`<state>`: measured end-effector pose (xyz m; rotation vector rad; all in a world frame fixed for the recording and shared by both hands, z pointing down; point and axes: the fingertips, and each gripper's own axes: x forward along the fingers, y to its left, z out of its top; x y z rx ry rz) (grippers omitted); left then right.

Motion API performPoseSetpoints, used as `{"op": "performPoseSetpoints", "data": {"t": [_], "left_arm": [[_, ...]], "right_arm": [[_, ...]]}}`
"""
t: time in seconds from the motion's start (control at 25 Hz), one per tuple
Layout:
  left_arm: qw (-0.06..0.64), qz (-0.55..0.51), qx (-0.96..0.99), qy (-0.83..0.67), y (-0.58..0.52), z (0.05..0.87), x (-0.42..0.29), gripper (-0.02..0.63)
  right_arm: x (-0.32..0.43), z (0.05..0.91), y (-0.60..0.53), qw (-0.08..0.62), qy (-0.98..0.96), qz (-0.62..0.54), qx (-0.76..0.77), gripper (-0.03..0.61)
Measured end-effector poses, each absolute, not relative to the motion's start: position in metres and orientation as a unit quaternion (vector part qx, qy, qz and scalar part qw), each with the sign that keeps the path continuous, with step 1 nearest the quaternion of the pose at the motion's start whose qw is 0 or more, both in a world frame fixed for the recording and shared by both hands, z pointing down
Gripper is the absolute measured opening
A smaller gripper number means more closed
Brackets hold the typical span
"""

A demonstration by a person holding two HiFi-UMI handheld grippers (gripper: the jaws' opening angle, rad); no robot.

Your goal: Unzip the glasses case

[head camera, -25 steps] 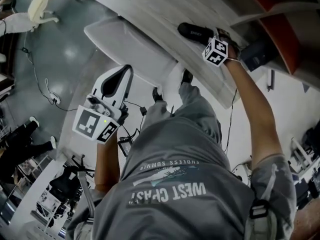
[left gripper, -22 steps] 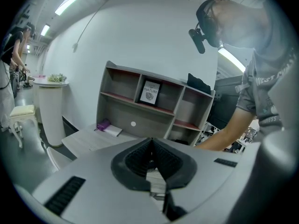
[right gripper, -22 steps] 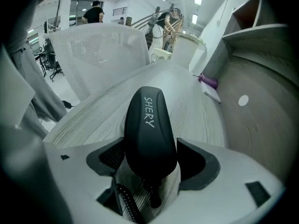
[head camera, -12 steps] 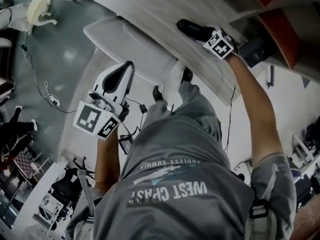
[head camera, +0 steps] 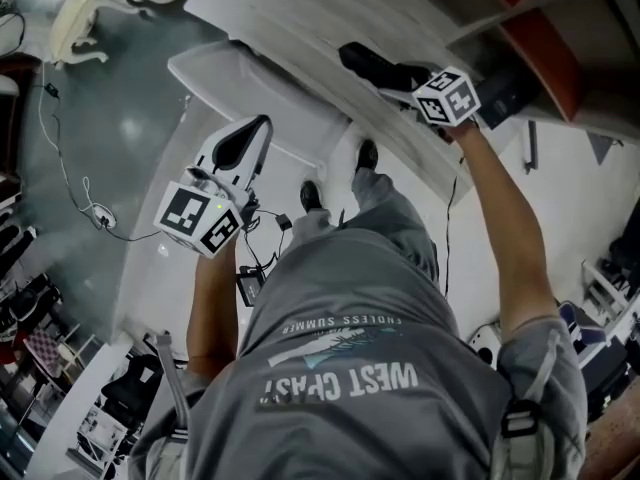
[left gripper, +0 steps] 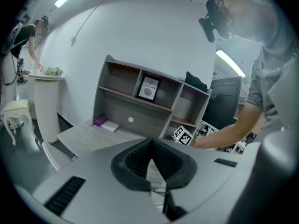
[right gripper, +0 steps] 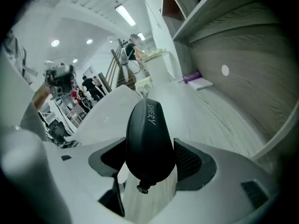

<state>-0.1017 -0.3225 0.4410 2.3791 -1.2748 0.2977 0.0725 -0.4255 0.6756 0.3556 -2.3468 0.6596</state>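
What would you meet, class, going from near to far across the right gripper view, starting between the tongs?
Case → notepad → chair → person

The glasses case (right gripper: 148, 143) is matt black with pale lettering along its top. The tabletop (right gripper: 219, 120) is pale grey-white with a faint wood grain. The left gripper (left gripper: 152, 148) has a light grey shell, black ribbed pads and a cube of black-and-white square markers. The shelf unit (left gripper: 117, 107) is grey with reddish-brown backs. The shirt (head camera: 350, 298) is grey with white print.
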Motion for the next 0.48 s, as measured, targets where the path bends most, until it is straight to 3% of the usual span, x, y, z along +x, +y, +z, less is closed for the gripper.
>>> {"op": "performPoseSetpoints", "data": {"t": [0.48], "left_arm": [[0.168, 0.142, 0.894, -0.39, -0.322, 0.454, -0.103, 0.0]], "right_arm": [[0.046, 0.542, -0.322, 0.228, -0.928, 0.294, 0.037, 0.318]]}}
